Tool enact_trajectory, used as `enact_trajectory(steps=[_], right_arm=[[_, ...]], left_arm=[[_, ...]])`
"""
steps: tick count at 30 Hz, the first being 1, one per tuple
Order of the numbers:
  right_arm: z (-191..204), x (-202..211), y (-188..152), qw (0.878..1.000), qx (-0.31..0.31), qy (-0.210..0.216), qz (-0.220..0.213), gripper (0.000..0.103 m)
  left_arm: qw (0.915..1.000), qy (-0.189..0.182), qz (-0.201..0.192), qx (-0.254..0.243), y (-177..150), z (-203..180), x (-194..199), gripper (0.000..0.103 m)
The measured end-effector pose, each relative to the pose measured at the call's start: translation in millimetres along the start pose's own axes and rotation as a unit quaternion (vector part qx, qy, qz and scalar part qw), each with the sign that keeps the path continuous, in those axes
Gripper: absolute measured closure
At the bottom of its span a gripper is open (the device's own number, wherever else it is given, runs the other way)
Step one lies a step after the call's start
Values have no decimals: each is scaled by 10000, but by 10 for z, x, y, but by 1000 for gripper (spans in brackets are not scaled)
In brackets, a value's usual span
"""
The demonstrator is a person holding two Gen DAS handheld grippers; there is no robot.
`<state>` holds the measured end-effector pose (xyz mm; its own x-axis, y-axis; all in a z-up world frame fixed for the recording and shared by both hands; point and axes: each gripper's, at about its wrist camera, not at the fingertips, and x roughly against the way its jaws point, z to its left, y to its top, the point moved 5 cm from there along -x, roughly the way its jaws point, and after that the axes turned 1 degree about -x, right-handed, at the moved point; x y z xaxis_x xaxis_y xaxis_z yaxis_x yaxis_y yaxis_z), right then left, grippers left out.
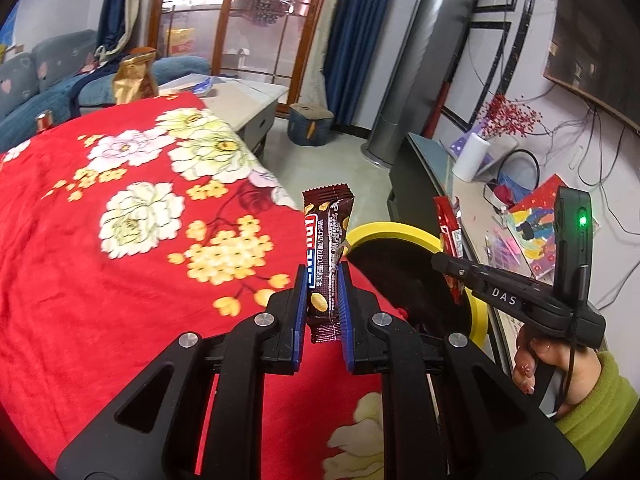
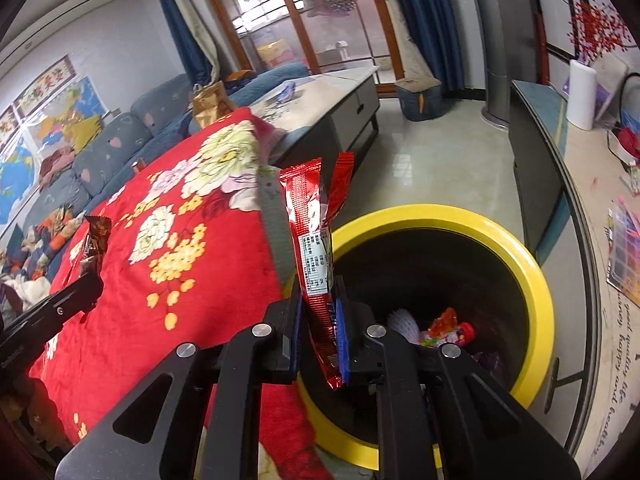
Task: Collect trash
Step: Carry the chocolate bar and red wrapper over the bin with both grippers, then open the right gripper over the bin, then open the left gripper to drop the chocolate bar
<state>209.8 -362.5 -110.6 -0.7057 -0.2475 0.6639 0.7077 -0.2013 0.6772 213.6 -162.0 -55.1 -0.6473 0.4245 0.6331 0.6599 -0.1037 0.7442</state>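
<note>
Gripping brown wrapper (image 1: 329, 256) in my left claw (image 1: 323, 320), red wrapper (image 2: 316, 256) in right claw (image 2: 320, 340). Left one over blanket (image 1: 100, 280) edge, short of bin (image 2: 532, 264); early release misses.

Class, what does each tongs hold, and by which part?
Left tongs grip the brown wrapper near its lower end. Right tongs grip the red wrapper near its lower end.
</note>
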Motion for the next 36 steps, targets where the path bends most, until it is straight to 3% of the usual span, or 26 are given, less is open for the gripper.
enact_trajectory(steps=[24, 30, 34, 36], right_arm=[[-622, 148, -132, 9977, -586, -341, 18, 87], [-674, 129, -178, 9972, -680, -309, 65, 80], [-706, 125, -203, 9969, -710, -332, 72, 70], [-719, 133, -206, 9967, -734, -354, 66, 67]], left_arm=[[9946, -521, 333, -834, -41, -873, -486, 93], [9929, -548, 390, -979, -70, -946, -587, 93], [9924, -556, 507, -976, -85, -956, -683, 93], [9922, -547, 549, -977, -94, -956, -716, 88]])
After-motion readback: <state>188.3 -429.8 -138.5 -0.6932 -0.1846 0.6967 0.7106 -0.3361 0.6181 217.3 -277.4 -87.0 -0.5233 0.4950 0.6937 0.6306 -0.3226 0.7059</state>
